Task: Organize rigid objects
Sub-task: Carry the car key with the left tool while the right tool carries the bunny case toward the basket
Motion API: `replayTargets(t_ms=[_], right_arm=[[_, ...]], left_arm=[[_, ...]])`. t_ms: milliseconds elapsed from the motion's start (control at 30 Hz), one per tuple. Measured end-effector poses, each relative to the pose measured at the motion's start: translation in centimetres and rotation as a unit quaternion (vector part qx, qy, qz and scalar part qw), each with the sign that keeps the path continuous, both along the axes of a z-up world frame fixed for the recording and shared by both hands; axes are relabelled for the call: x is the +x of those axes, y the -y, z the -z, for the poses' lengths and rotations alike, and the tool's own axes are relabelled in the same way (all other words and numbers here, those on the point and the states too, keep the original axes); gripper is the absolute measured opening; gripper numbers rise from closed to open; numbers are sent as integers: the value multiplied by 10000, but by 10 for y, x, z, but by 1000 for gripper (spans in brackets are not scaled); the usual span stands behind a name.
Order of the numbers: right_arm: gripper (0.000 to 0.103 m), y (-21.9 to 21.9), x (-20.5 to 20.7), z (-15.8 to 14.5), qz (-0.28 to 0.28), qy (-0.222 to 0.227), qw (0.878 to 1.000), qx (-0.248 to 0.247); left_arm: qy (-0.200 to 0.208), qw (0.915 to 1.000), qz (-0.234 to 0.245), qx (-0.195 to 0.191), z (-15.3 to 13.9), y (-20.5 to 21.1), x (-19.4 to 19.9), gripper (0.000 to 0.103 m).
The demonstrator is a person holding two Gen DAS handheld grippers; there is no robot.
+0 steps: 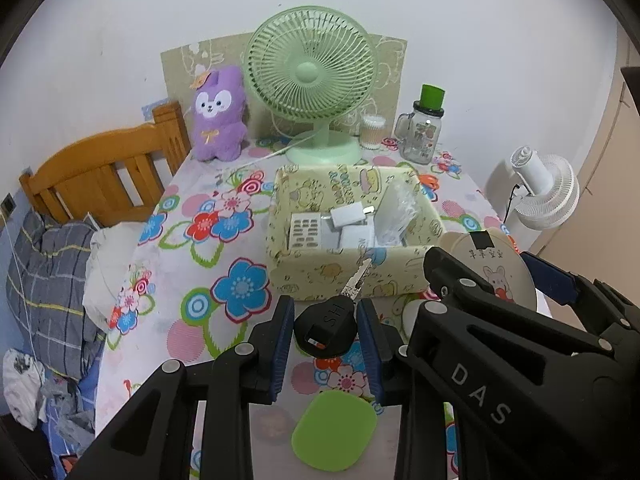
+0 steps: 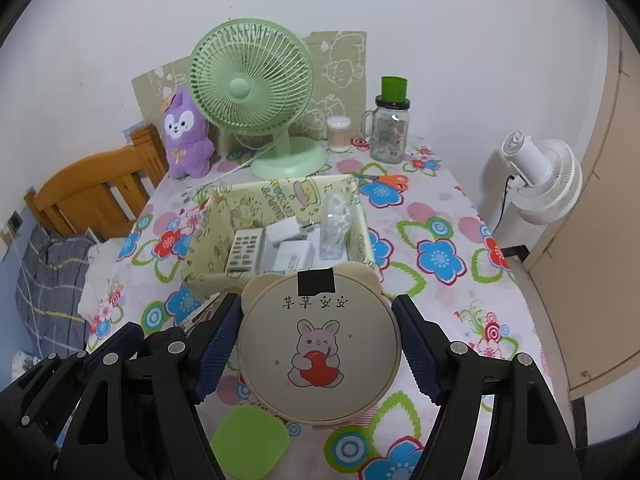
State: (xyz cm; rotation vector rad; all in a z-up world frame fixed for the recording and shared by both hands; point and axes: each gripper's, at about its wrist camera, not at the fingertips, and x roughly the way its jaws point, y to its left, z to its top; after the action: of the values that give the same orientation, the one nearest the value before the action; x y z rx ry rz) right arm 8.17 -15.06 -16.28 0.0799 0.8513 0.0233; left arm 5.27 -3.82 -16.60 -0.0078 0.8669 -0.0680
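The black-headed key (image 1: 325, 326) sat pinched between the pads of the left gripper (image 1: 326, 330), its blade pointing at the near wall of the yellow fabric box (image 1: 280, 208). Just right of it, the right gripper (image 2: 318, 346) clamped a round beige bear-eared case (image 2: 318, 344) on both sides. A green pad (image 1: 334, 430) lay on the floral tablecloth (image 1: 192, 248) nearest the cameras. Inside the box lay a remote (image 2: 243, 250), white chargers (image 2: 286, 236) and a clear bag (image 2: 336, 220). Beyond stood a green fan (image 1: 310, 80), purple plush (image 1: 218, 114), glass jar (image 1: 422, 134) and, far right, orange scissors (image 2: 386, 180).
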Motion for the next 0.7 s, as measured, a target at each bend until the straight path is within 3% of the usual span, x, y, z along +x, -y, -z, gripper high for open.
replayTargets(t_ms=[700], right_arm=[[78,15,13,-46,175,380,9991,21]], left_arm=[[227,9997,69,-26,-39,10,17,32]])
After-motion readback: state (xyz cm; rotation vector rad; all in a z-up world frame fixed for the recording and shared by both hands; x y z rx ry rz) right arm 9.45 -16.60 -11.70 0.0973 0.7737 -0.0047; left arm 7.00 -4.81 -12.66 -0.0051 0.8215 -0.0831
